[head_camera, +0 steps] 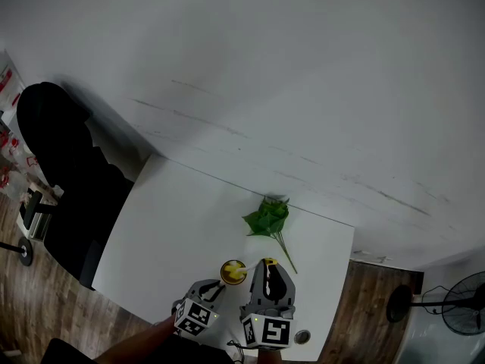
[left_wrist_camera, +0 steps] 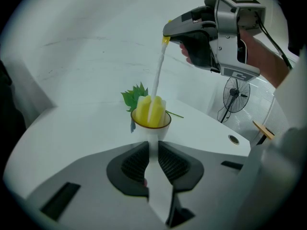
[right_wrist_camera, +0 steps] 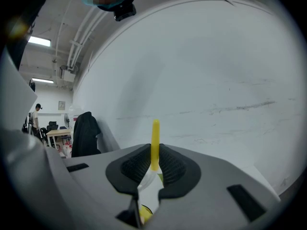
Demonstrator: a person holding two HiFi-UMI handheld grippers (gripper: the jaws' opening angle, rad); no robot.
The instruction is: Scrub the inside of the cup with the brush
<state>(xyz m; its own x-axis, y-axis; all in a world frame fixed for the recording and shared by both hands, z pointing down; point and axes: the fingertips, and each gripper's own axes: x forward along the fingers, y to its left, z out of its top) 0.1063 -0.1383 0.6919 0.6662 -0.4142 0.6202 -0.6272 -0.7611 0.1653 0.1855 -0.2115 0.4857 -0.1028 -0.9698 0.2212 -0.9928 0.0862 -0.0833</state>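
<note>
Brush point(left_wrist_camera: 146, 111) in the cup point(left_wrist_camera: 152, 132)
The left gripper point(left_wrist_camera: 152, 152) pinches the white cup; the right gripper point(right_wrist_camera: 154, 161) squeezes the brush handle (its yellow sponge sits inside).

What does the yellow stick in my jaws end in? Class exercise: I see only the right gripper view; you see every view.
Observer: The brush handle runs down from the right gripper to a yellow sponge head sitting inside the cup.
Operator: Is anything steadying that cup?
Observer: Yes, the left gripper is closed on the cup.
Operator: Anything else nearby?
Observer: A green leafy sprig lies on the white table beyond the cup.
</note>
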